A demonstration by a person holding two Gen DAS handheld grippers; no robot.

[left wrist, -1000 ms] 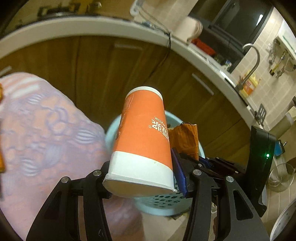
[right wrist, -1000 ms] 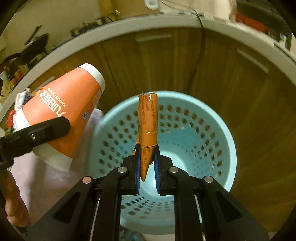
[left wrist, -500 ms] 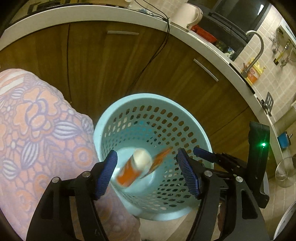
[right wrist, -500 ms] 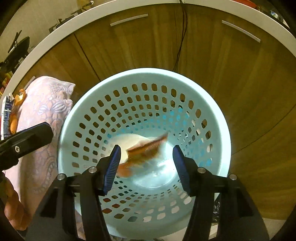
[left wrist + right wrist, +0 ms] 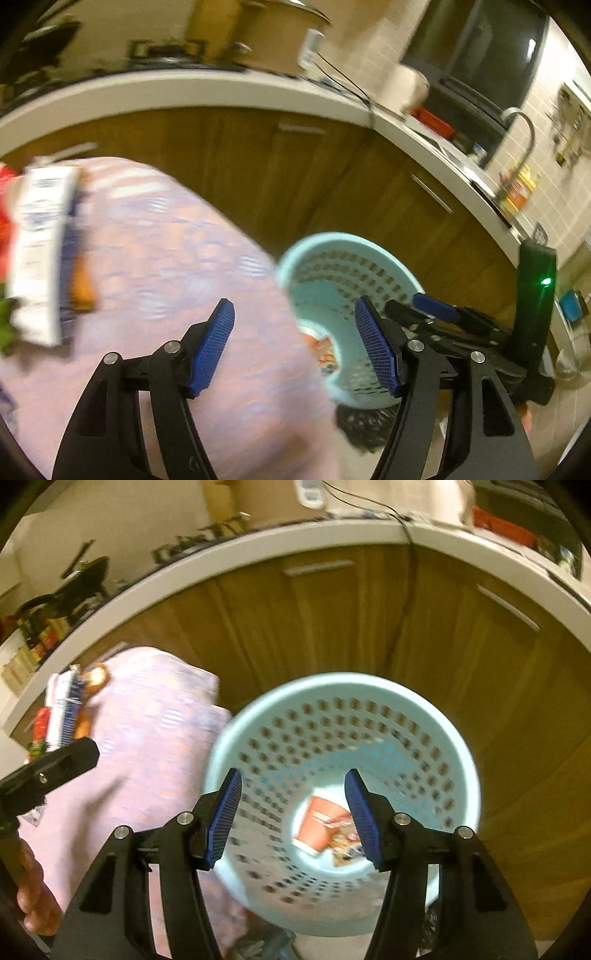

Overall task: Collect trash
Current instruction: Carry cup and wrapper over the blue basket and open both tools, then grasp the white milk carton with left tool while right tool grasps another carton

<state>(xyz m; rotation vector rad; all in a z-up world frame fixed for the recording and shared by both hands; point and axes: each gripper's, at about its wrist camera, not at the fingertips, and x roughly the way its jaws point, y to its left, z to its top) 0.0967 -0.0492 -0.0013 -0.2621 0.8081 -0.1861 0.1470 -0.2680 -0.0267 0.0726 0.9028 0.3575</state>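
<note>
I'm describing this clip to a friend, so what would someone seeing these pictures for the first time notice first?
The pale blue perforated basket fills the middle of the right wrist view, with an orange paper cup and a wrapper lying at its bottom. The right gripper hangs open and empty above it. To the left, a pink floral cloth covers a surface where a white carton lies, with the empty left gripper open over the cloth's edge.

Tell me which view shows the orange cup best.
The right wrist view: it looks straight down into the basket, where the cup lies on its side at the bottom. The left wrist view shows only a blurred orange sliver behind the basket's rim.
</note>
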